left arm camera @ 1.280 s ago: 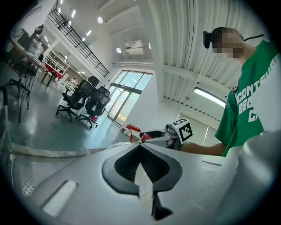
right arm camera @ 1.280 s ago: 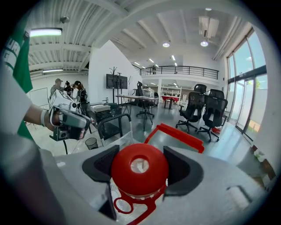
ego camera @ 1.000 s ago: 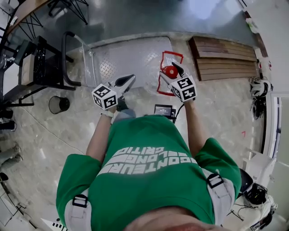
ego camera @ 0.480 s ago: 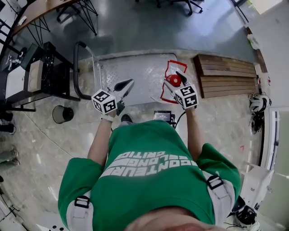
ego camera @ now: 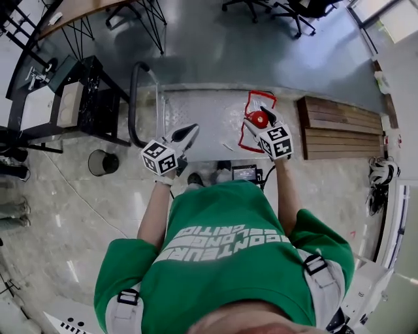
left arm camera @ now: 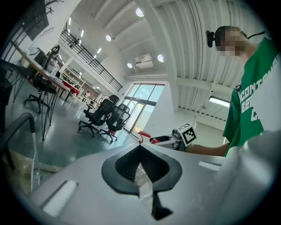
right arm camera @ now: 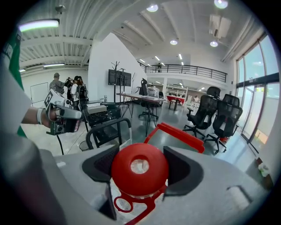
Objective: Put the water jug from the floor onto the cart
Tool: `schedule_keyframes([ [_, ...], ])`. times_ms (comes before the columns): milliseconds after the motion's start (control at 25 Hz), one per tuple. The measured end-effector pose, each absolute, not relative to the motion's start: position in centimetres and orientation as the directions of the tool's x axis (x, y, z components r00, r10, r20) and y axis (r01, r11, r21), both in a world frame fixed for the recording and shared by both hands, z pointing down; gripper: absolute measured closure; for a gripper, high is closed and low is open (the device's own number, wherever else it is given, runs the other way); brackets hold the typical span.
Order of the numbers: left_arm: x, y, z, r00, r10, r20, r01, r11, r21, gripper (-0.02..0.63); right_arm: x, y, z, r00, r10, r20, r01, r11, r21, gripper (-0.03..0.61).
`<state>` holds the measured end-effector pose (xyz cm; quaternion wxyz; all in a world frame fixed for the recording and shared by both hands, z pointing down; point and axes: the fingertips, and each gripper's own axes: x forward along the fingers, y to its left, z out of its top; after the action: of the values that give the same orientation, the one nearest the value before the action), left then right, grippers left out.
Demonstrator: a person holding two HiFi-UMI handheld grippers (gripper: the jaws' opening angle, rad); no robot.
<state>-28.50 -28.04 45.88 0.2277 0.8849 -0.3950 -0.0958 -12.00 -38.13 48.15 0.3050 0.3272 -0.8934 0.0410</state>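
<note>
Pale stone floor spreads under a person in a green shirt, seen from above with a gripper in each hand and both arms stretched forward.

The left gripper hangs over the near edge of the cart. Its jaws are pressed together and hold nothing solid. Its own view shows only a sliver of clear material at the seam between the pads.

The right gripper is clamped on the red cap of the water jug, one dark pad on each side of the neck. The jug's clear body and red handle sit over the right end of the cart's diamond-plate deck. Whether the base rests on the metal or hangs just above it cannot be told.

The cart's black push handle stands up at the deck's left end. A small round bin sits on the floor to the left, near the person. A wooden pallet lies just right of the cart.

Farther off, beyond a strip of grey floor, black office chairs stand on their castors. A wood-topped table on thin black legs runs along the left. In the right gripper view a few people stand far back by a white wall.
</note>
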Motion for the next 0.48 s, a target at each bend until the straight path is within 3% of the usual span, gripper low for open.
schedule_keyframes([
  [480,-30.8,-33.0,48.8,0.611,-0.784,0.111,-0.722,-0.493,0.486,0.604,-16.6,-44.9,51.6,-0.681,-0.446,0.581,-0.519,0.853,0.047,0.278],
])
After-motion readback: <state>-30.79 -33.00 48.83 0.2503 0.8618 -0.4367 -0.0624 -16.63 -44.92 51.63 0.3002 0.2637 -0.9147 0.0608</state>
